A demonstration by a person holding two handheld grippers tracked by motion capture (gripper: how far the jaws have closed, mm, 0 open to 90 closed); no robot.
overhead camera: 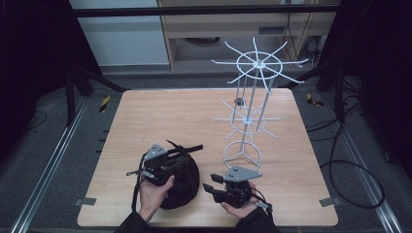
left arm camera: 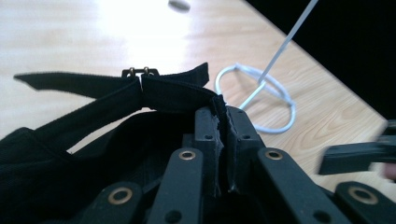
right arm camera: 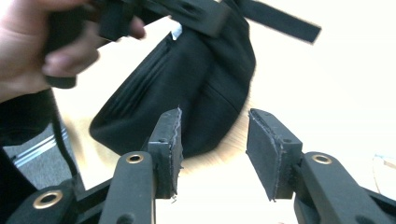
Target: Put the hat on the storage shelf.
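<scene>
We log a black fabric cap (overhead camera: 180, 182) on the worktop (overhead camera: 145, 121), its strap (left arm camera: 154, 88) clamped in our left claw (left arm camera: 223, 126). Our right claw (right arm camera: 212, 140), just beside the cap, stands apart and holds nothing.

The cap (overhead camera: 180, 182) is showing as black woven cloth, matt and soft, with stitched seams; its strap (left arm camera: 116, 88) is looking like flat webbing with a fuzzy edge, ending in a small brass-toned metal buckle (left arm camera: 140, 72). The table (overhead camera: 165, 116) is presenting a pale wood-grain top, smooth and faintly glossy where light is glaring off it. The rack (overhead camera: 250, 102) is appearing as thin white-coated wire, smooth and slightly shiny. The left gripper (left arm camera: 223, 140) is showing matt black plastic links with brass-coloured rivets, and the right gripper's pads (right arm camera: 268, 149) are looking rough and frayed at their edges.
</scene>
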